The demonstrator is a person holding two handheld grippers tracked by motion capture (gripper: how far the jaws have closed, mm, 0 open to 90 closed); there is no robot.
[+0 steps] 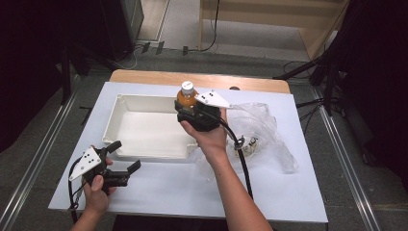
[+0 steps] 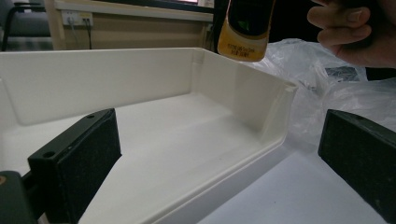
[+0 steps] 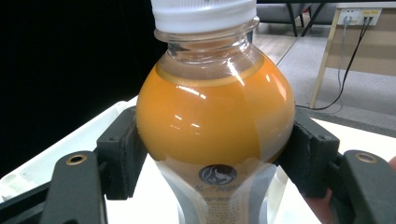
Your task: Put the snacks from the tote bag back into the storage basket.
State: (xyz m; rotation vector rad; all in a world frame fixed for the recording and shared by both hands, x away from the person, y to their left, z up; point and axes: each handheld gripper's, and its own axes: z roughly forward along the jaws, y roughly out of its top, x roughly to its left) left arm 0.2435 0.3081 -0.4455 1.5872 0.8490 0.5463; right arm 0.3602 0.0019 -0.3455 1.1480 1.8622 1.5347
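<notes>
A small bottle of orange drink point(image 1: 186, 94) with a white cap hangs upright over the right end of the white tray point(image 1: 126, 109). My right gripper point(image 1: 193, 109) is shut on the bottle point(image 3: 215, 116), its pads pressing both sides of the round body. In the left gripper view the bottle's bottom point(image 2: 245, 30) hangs above the tray's far corner point(image 2: 205, 70). My left gripper point(image 1: 122, 156) rests low at the tray's front left corner, its jaws wide apart with nothing between them; the black pads point(image 2: 77, 158) frame the tray's near wall.
A crumpled clear plastic bag point(image 1: 262, 132) with small items in it lies right of the tray on the white table sheet point(image 1: 183, 187). A black cable point(image 1: 243, 161) trails from the right gripper across the bag. Floor rails run along both table sides.
</notes>
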